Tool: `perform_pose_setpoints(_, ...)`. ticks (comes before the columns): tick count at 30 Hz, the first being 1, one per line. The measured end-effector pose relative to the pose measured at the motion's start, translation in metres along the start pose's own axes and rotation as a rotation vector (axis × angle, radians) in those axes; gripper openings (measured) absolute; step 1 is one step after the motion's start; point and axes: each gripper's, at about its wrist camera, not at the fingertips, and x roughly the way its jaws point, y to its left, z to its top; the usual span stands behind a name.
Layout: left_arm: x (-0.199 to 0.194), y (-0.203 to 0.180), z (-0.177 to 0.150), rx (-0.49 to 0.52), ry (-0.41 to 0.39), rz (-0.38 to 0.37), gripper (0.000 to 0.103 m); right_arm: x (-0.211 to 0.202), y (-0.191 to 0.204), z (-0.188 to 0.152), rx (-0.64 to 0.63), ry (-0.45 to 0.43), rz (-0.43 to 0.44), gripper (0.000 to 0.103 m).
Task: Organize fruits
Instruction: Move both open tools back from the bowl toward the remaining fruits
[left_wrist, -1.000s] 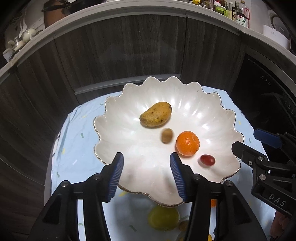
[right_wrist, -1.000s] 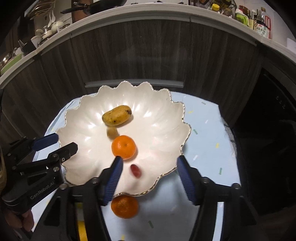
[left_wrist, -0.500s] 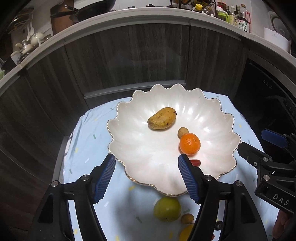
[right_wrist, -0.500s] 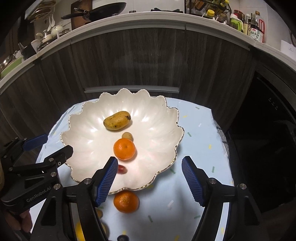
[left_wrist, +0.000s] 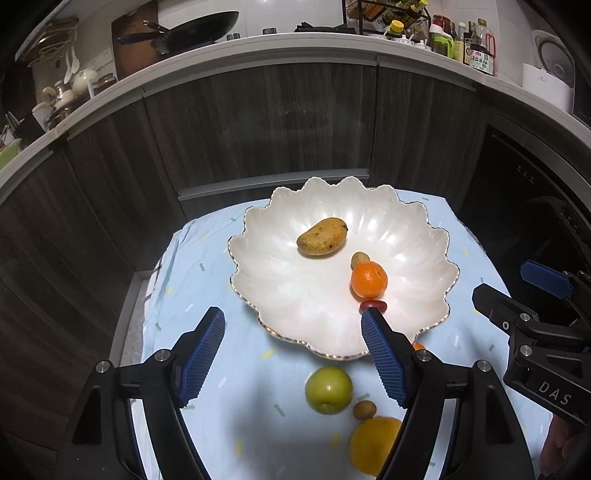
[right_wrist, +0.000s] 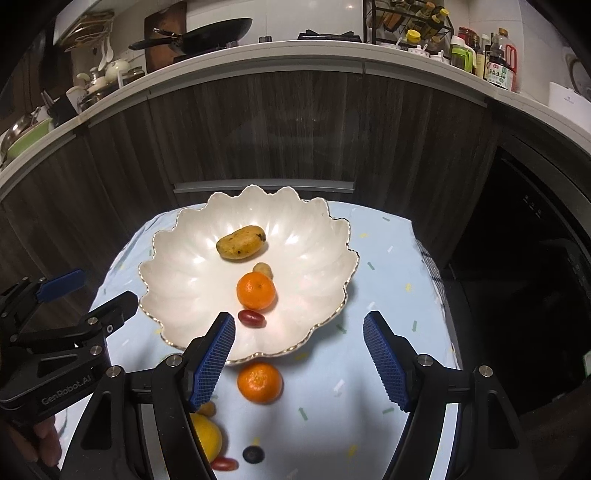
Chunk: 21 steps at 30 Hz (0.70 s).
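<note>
Change: both grippers stood low over the scalloped bowl (left_wrist: 439, 258) a second ago; now each has drawn back and up, so more of the blue-clothed bench (right_wrist: 388, 280) and the loose fruit shows.
Left gripper (left_wrist: 291, 354): jaws apart and opening, nothing between the pads.
Right gripper (right_wrist: 299, 360): jaws apart and opening, nothing held; the loose tangerine (right_wrist: 259, 382) lies on the cloth below the gap.
In the bowl: mango (left_wrist: 322, 236), a small brown fruit (left_wrist: 359, 259) now touching the tangerine (left_wrist: 368, 279), and a red grape tomato (right_wrist: 251, 318) nearest the rim; a second ago the brown fruit and tomato lay apart from it.
Still on the bench: green apple (left_wrist: 328, 389), small brown fruit (left_wrist: 365, 410), orange (left_wrist: 375, 445), a dark berry (right_wrist: 253, 454), another red tomato (right_wrist: 224, 463).
Meaning: likely two drops just finished; several fruits remain to collect.
</note>
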Motion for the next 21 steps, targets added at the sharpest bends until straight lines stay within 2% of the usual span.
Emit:
perform_pose_setpoints(11, -0.016, -0.010, -0.015, 0.007, 0.004, 0.003, 0.084, -0.016, -0.007, -0.014, 0.005, 0.007, -0.005, 0.080)
perform_pose_setpoints(21, -0.018, -0.023, -0.036, 0.022, 0.040, -0.008, 0.084, -0.016, -0.016, -0.036, 0.012, 0.044, -0.018, 0.080)
